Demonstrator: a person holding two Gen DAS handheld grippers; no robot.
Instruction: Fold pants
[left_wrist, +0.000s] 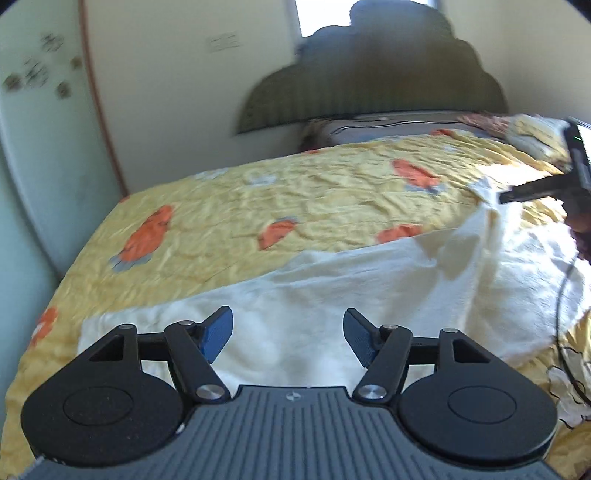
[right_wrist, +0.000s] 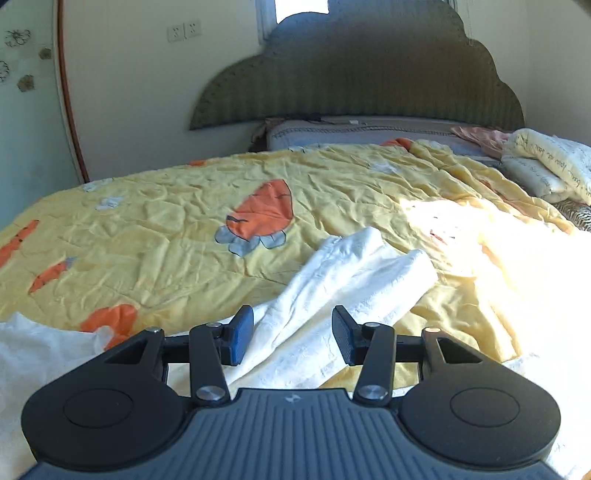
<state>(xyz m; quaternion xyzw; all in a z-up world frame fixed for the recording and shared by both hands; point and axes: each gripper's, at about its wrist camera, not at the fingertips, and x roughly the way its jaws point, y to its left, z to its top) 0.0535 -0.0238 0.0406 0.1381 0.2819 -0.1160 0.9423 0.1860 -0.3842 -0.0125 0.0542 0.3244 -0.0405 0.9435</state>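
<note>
Here, white pants (left_wrist: 332, 280) are seen spread across the near part of a yellow quilt (left_wrist: 229, 206), with both grippers held open above them.

The left gripper (left_wrist: 288, 338) is held with its blue pads apart and nothing between them, the cloth lying below; the right gripper (right_wrist: 293, 338) is likewise parted, with a rumpled leg of the pants (right_wrist: 354, 273) seen beyond the gap but not pinched. In the left wrist view the right gripper (left_wrist: 532, 192) is seen at the far right edge, over the cloth. Folded bedding (right_wrist: 550, 166) is piled at the far right corner, and a dark scalloped headboard (right_wrist: 354, 74) is set behind. The far half of the quilt is left uncovered; its left edge is bordered closely by a wall (left_wrist: 33, 155).
</note>
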